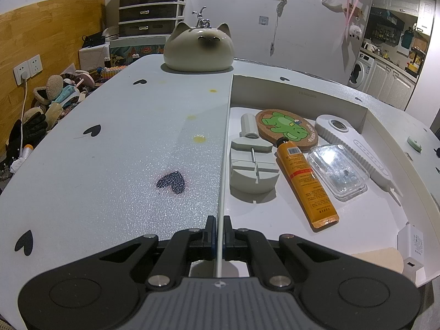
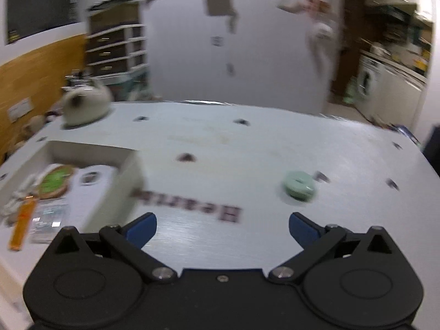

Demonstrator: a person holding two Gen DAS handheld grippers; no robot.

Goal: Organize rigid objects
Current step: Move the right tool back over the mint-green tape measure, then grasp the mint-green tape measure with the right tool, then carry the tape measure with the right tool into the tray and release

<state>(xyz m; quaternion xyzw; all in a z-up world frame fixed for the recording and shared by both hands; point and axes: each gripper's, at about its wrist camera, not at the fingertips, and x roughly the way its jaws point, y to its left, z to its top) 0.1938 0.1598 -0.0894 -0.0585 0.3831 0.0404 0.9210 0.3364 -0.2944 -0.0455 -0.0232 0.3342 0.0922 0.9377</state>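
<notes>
My left gripper (image 1: 218, 221) is shut on the thin left wall of a white cardboard box (image 1: 297, 90). In the box lie a grey tool (image 1: 253, 165), a cork coaster (image 1: 287, 130) with a green figure, an orange tube (image 1: 305, 184), a clear plastic case (image 1: 337, 170), a long white device (image 1: 354, 145) and a white charger plug (image 1: 411, 244). My right gripper (image 2: 222, 220) is open over the table with nothing between its fingers. A pale green round object (image 2: 299, 185) lies on the table ahead and to its right. The right wrist view is blurred.
A cat-shaped ceramic pot (image 1: 199, 48) stands at the table's far edge beyond the box. The white table (image 1: 110, 151) has black heart marks and yellow spots. In the right wrist view the box (image 2: 110, 192) is at the left. Clutter lies on the floor at the left.
</notes>
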